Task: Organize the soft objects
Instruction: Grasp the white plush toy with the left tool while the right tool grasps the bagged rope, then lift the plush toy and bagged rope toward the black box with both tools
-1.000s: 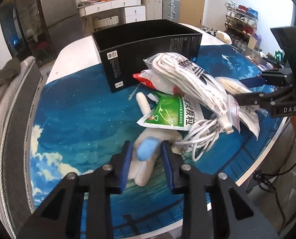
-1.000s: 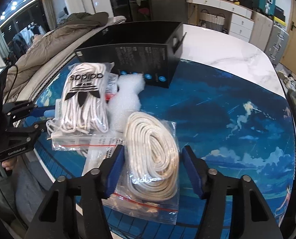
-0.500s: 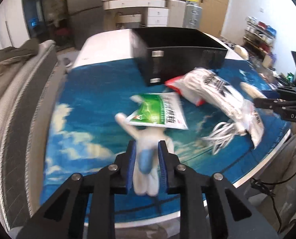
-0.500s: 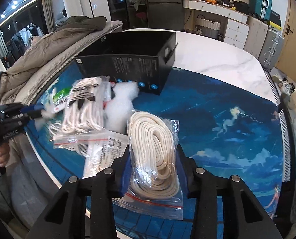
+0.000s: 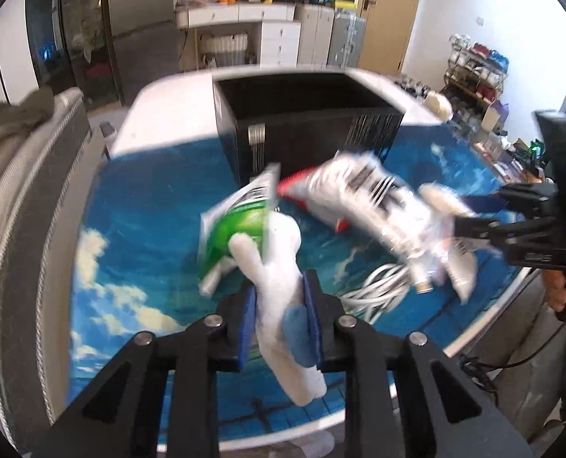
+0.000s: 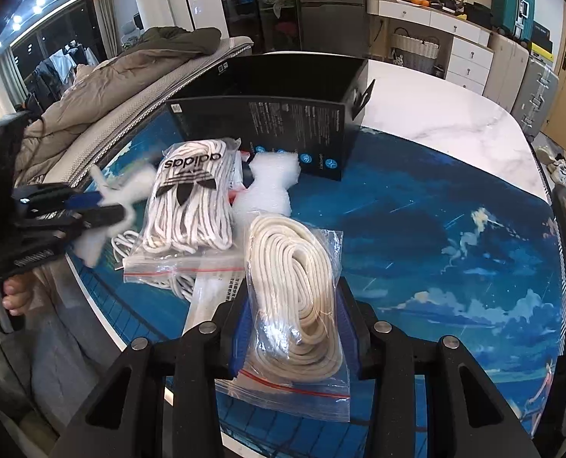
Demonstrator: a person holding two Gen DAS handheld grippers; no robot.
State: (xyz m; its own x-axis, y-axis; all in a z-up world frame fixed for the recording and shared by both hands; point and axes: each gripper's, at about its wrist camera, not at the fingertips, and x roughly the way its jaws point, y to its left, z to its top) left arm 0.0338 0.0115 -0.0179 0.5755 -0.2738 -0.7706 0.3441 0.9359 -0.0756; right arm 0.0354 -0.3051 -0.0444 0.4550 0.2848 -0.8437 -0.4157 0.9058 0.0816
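left gripper [image 5: 279,320] jaws clamped on plush toy [image 5: 279,267], soft, floppy | right gripper [image 6: 294,328] jaws clamped on bagged rope [image 6: 294,286], slippery; we grip mid-coil

White table [image 6: 454,129] under blue sky mat [image 6: 454,229]; black box [image 6: 283,122], apparently bagged laces [image 6: 191,194].

Your left gripper [image 5: 279,320] has closed its fingers on the white plush toy with a blue patch [image 5: 283,297] and lifted it off the surface, nearer the black open-topped box [image 5: 306,122]. Your right gripper [image 6: 294,337] has clamped the clear bag of cream rope [image 6: 294,290].
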